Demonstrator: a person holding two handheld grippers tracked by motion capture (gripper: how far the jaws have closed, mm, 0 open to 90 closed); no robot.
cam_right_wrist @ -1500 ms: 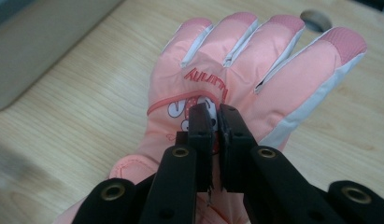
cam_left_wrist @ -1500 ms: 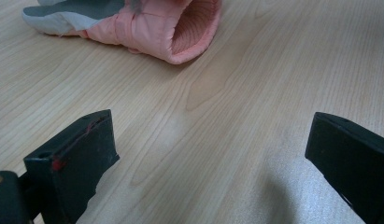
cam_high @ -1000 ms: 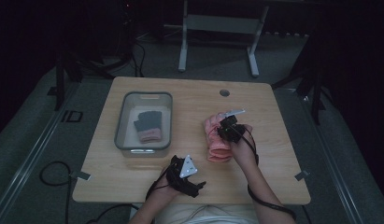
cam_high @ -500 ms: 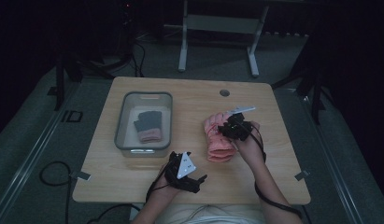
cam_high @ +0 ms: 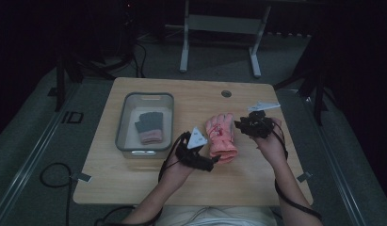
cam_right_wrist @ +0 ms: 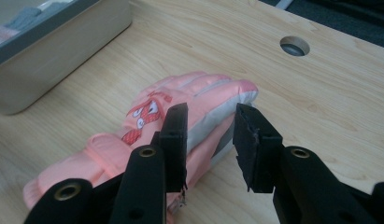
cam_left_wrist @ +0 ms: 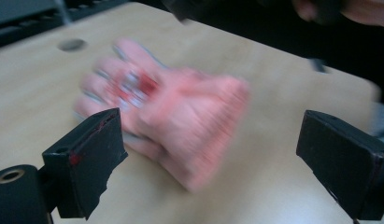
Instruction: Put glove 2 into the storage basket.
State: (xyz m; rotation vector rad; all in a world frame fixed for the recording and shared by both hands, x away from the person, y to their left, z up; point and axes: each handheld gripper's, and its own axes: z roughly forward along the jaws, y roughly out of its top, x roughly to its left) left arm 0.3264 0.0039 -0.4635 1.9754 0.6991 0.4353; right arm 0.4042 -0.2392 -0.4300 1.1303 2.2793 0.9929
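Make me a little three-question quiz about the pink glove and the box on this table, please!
1. True or false: the pink padded glove with a cartoon face lies inside the grey plastic bin.
2. What lies in that bin? A) a grey and pink glove B) a red ball C) a spoon
3. Fill in: the jaws of the left gripper stand wide ____ with the glove beyond them.

Key:
1. False: it lies on the light wooden table, right of the bin.
2. A: the grey and pink glove.
3. apart; the right gripper is open too, gripping nothing.
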